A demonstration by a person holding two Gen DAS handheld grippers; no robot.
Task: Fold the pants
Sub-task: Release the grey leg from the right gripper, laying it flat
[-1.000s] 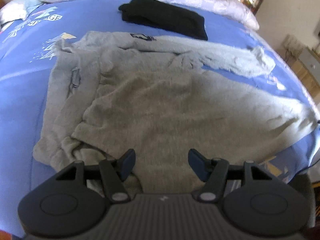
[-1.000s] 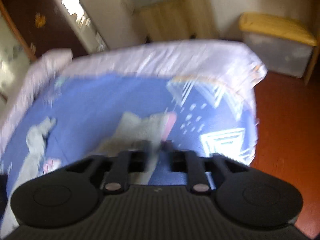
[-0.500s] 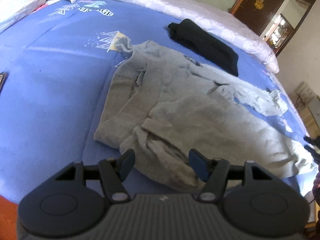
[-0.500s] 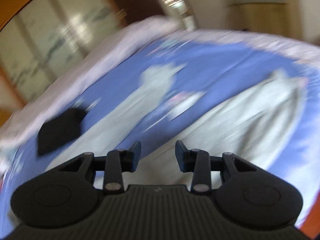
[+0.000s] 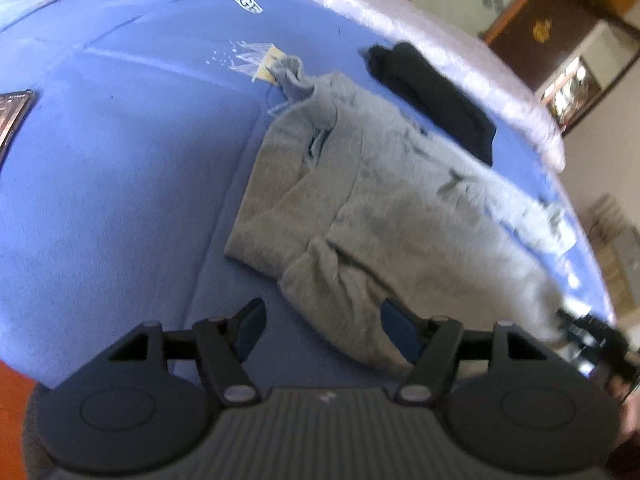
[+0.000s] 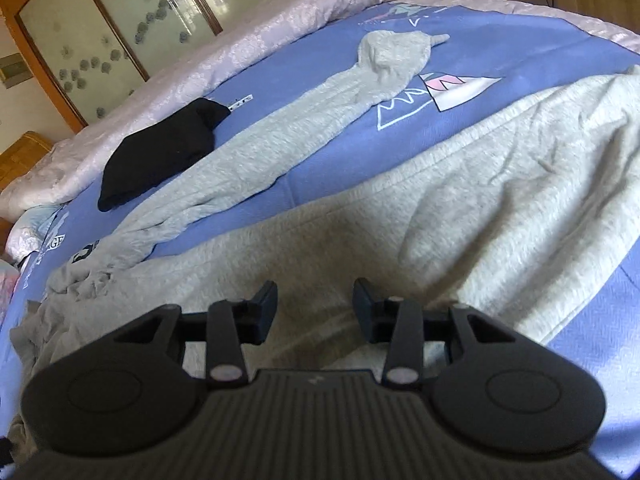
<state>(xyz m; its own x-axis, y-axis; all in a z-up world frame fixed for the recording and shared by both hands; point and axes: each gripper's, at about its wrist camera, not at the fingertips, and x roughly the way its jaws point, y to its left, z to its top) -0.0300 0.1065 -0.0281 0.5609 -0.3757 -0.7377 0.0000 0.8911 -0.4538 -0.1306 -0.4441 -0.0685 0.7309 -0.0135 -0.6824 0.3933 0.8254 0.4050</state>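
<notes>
The left gripper [image 5: 322, 330] is showing a black ribbed body with two round black housings at 8 and 4 o'clock. Two black link arms are carrying silver pivot screws. Its finger pads [image 5: 396, 330] are appearing dark blue. The right gripper [image 6: 315, 306] is presenting the same ribbed body, round housings and silver screws; its pads [image 6: 362, 304] are reading dark, possibly navy, in shadow. A small white mark is sitting at 12 o'clock on each body.

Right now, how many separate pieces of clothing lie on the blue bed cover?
2. The gray pants are spread across the bed cover, in front of both grippers. A folded black garment lies beyond them, near the pale quilt. More may be outside the views.
</notes>
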